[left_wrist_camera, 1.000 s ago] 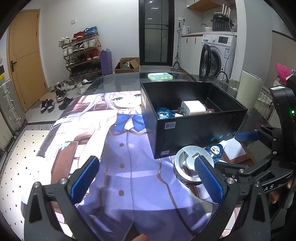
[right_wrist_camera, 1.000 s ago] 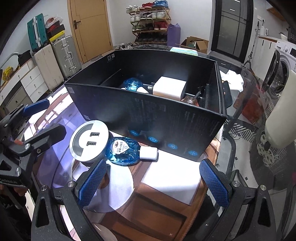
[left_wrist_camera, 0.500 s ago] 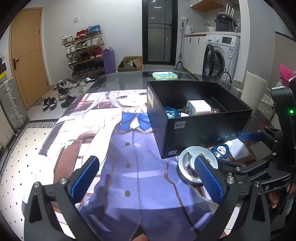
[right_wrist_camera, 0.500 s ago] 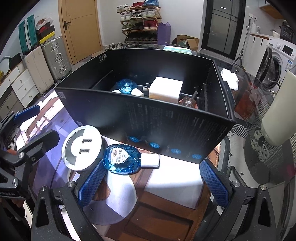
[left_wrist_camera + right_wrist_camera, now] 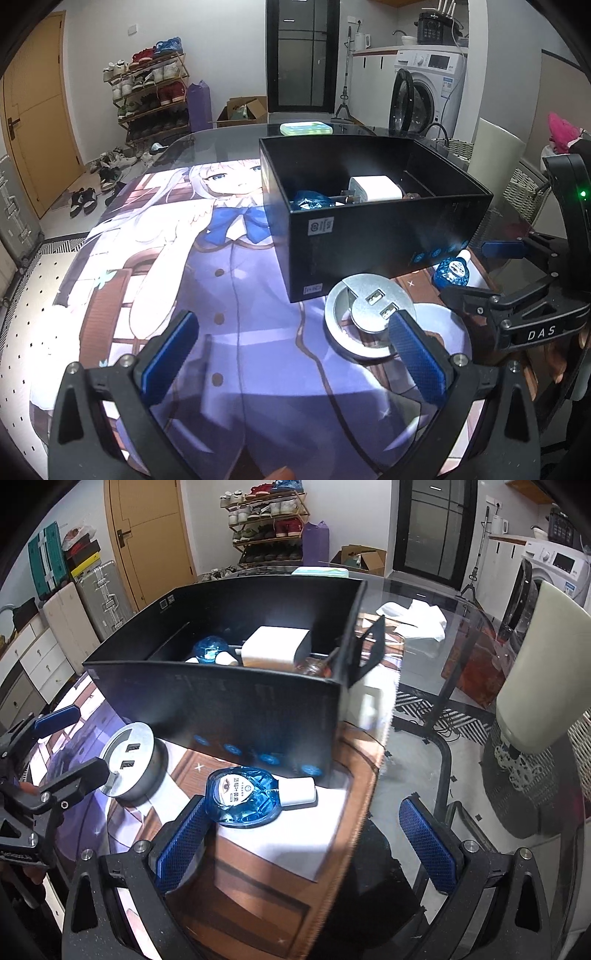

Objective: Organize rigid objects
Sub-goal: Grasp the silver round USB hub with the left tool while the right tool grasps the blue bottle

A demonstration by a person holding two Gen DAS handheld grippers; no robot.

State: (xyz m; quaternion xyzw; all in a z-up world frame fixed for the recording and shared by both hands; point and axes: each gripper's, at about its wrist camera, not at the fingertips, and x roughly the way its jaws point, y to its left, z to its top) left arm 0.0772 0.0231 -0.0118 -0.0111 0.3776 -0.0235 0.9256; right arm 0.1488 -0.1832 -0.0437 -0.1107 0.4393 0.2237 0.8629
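On the counter [image 5: 229, 133]: a glass top covered by a printed anime mat [image 5: 207, 280]; all task items rest here.
Black box [image 5: 388, 229]: open-topped, upright, at 1 o'clock in the left wrist view and at 12 o'clock in the right wrist view.
Box contents: a white charger block [image 5: 275, 646], a blue bottle [image 5: 208, 648] and a brownish item too hidden to identify; all lie on the box floor.
USB hub [image 5: 369, 317]: round, silver, two ports facing up; stands on the mat just outside the near corner of the black box, at 2 o'clock in the left wrist view.
Eye-drop bottle [image 5: 245, 799]: blue, white cap, lying flat on the mat with the label up and the cap pointing to 3 o'clock; just in front of the box wall, near the USB hub but apart from it.
Left hand-held gripper [image 5: 291, 358]: fingers wide apart, nothing between them; the right-side finger [image 5: 415, 363] overlaps the near edge of the USB hub in the left wrist view; contact cannot be confirmed.
Right hand-held gripper [image 5: 304, 843]: fingers wide apart, empty; the left-side finger [image 5: 181, 843] lies just beside the eye-drop bottle at 7 o'clock of it.
Pill organiser [image 5: 304, 128]: pale green, at the far counter edge, beyond the black box at 12 o'clock.
White chair back [image 5: 543, 672]: at 3 o'clock in the right wrist view, off the counter.
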